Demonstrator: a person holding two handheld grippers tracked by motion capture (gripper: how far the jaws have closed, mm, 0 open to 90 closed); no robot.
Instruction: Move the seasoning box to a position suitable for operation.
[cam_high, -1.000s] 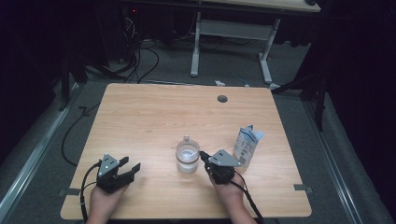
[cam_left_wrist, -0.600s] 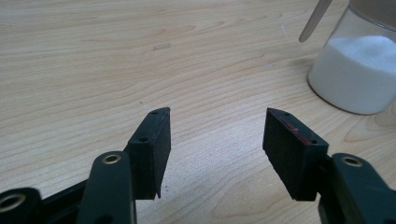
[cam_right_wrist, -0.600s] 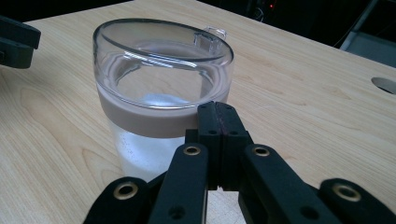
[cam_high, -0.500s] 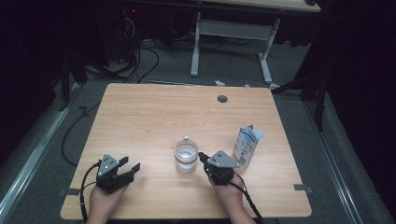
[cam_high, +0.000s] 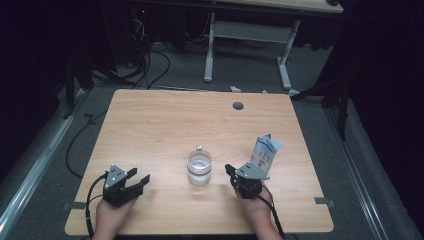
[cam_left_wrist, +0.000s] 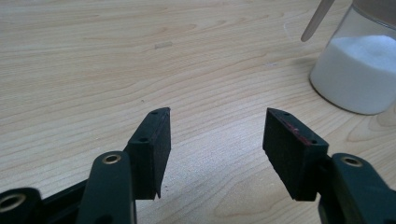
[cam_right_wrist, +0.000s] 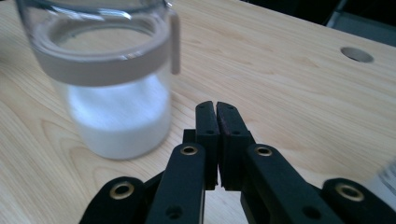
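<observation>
Black jaws of your left hand-held gripper (cam_high: 131, 179) stand well apart with nothing between them, resting low at the near-left of the worktop (cam_high: 165, 120), likely parked in reserve while the other hand works. Centre stage sits the glass jar (cam_high: 199, 167), upright and lidless, part-filled with white powder, placed within easy reach of both hands. Your right hand-held gripper (cam_right_wrist: 217, 112) has just begun to part its jaws, nearly touching and empty, aimed just beside the jar. Behind it stands a paper pouch (cam_high: 263, 151), upright, probably the refill.
</observation>
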